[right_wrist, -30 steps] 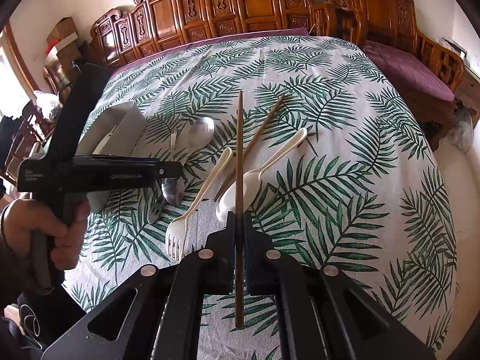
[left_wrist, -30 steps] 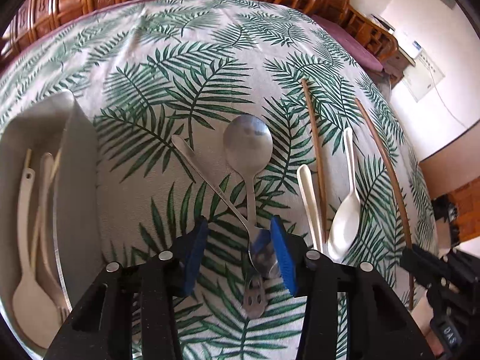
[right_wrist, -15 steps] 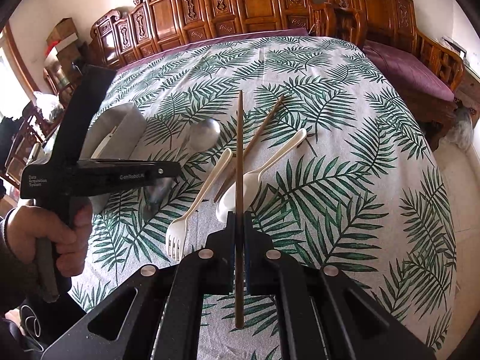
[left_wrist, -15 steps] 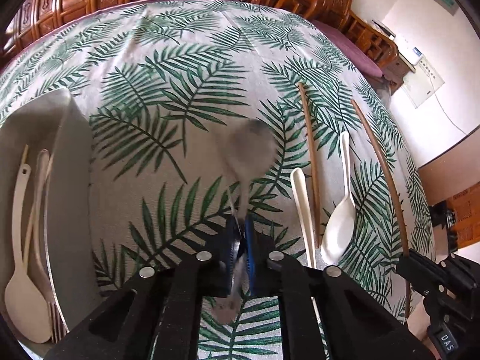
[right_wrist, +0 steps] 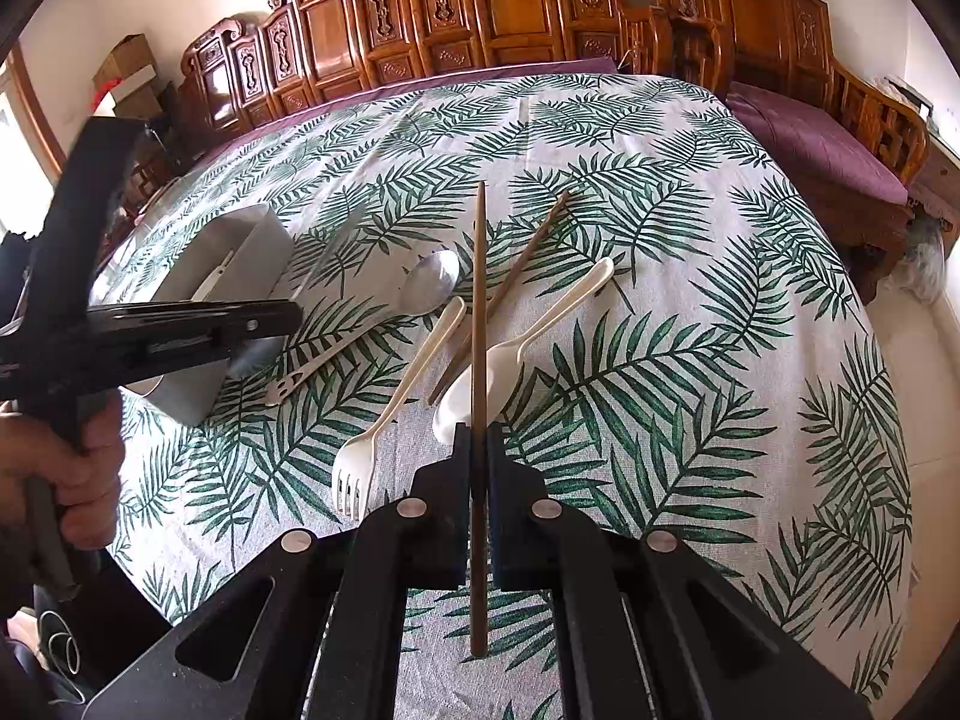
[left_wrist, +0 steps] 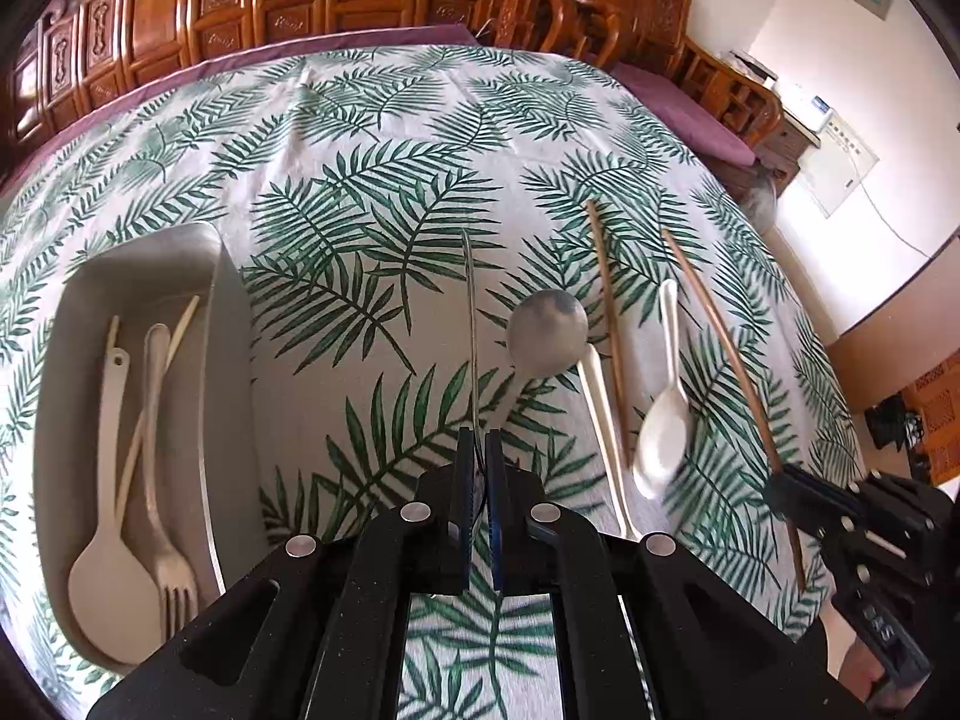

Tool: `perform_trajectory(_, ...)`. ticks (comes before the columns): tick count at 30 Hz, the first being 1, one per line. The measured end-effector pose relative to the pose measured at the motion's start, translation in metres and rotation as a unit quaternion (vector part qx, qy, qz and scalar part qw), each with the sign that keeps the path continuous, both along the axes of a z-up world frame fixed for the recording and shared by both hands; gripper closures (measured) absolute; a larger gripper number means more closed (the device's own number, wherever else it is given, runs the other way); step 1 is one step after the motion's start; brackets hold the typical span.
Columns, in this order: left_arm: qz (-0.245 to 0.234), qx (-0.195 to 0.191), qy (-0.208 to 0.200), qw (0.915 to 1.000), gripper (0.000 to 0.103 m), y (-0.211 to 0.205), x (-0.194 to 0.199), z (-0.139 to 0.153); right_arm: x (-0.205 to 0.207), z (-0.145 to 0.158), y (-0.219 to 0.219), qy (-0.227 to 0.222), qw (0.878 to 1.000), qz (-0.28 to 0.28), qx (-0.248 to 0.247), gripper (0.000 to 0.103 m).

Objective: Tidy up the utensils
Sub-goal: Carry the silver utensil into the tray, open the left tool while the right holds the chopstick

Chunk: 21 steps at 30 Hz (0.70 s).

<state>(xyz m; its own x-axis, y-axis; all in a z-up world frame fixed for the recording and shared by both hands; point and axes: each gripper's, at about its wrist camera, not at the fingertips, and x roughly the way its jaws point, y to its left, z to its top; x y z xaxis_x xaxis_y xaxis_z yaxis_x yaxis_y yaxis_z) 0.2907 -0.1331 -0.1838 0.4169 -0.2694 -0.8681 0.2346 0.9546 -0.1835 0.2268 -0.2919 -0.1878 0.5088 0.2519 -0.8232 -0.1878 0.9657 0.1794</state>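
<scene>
Left gripper (left_wrist: 478,450) is clamped on a thin metal utensil (left_wrist: 471,312), tray (left_wrist: 228,360) off to its left. Right gripper (right_wrist: 478,441) pinches 1 brown chopstick (right_wrist: 478,300); the metal spoon (left_wrist: 547,331) lies between them.

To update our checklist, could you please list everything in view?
tablecloth: one, leaf-print, under everything
tray: one, grey, left, pale utensils inside
metal spoon: one, silver, mid-cloth
plastic fork: one, cream, beside metal spoon
plastic spoon: one, cream, right of fork
loose chopstick: one, brown, between them
held chopstick: one, brown, right claw
thin metal utensil: one, silver, left claw
bench: one, carved wood, at back
left claw: one, black, shut
right claw: one, black, shut
hand: one, holding left claw
</scene>
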Motion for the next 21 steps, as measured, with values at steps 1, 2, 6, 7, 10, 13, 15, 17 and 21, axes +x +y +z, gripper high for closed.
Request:
perform_trajectory(1, -0.001, 0.0, -0.001, 1.0, 0.1, 0.0, -0.002, 0.002, 0.0, 0.0, 0.0, 0.0, 1.0, 0.0, 0.0, 0.097)
perform_trajectory(2, -0.002, 0.0, -0.002, 1.0, 0.1, 0.002, -0.006, 0.004, 0.0, 0.0, 0.0, -0.001, 1.0, 0.001, 0.0, 0.097)
perform_trajectory(6, -0.007, 0.006, -0.01, 0.9999, 0.1, 0.007, -0.016, 0.012, -0.001, 0.003, 0.001, -0.004, 1.0, 0.002, 0.0, 0.097)
perform_trajectory(7, -0.008, 0.007, -0.012, 0.9999, 0.1, 0.008, -0.019, 0.014, 0.0, 0.003, 0.001, -0.005, 1.0, 0.002, 0.001, 0.097)
perform_trajectory(10, -0.01, 0.01, -0.021, 0.9997, 0.1, 0.013, -0.026, 0.022, -0.001, 0.004, 0.003, -0.006, 1.0, 0.004, 0.0, 0.097)
perform_trajectory(13, -0.011, 0.01, -0.029, 0.9995, 0.1, 0.018, -0.032, 0.031, -0.002, 0.003, 0.005, -0.006, 1.0, 0.007, -0.001, 0.097)
perform_trajectory(15, -0.011, 0.01, -0.035, 0.9993, 0.1, 0.022, -0.036, 0.036, -0.002, 0.003, 0.006, -0.007, 1.0, 0.01, -0.002, 0.097)
perform_trajectory(17, -0.012, 0.012, -0.04, 0.9991, 0.1, 0.027, -0.04, 0.042, -0.003, 0.004, 0.008, -0.008, 1.0, 0.012, -0.002, 0.097)
perform_trajectory(21, -0.008, 0.012, -0.047, 0.9988, 0.1, 0.038, -0.048, 0.05, -0.005, 0.006, 0.012, -0.009, 1.0, 0.017, -0.002, 0.097)
